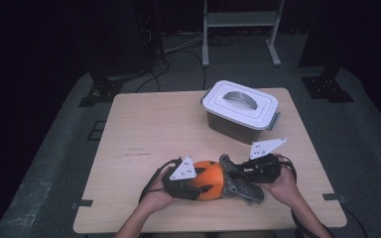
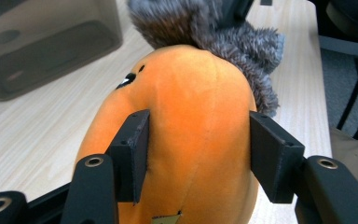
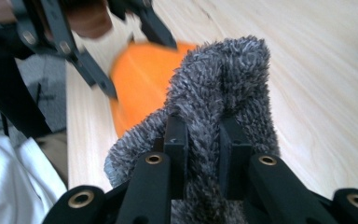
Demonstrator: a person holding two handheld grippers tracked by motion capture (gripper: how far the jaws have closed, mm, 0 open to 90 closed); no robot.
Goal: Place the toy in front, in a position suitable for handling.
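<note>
On the table (image 1: 144,129), near its front edge, the left claw (image 2: 198,156) clamps the orange plush toy (image 2: 191,121). The right claw (image 3: 204,151) pinches the toy's grey fuzzy part (image 3: 223,88).

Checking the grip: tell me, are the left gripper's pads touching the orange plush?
Touching. In the left gripper view both pads of the left gripper press the orange plush.
</note>
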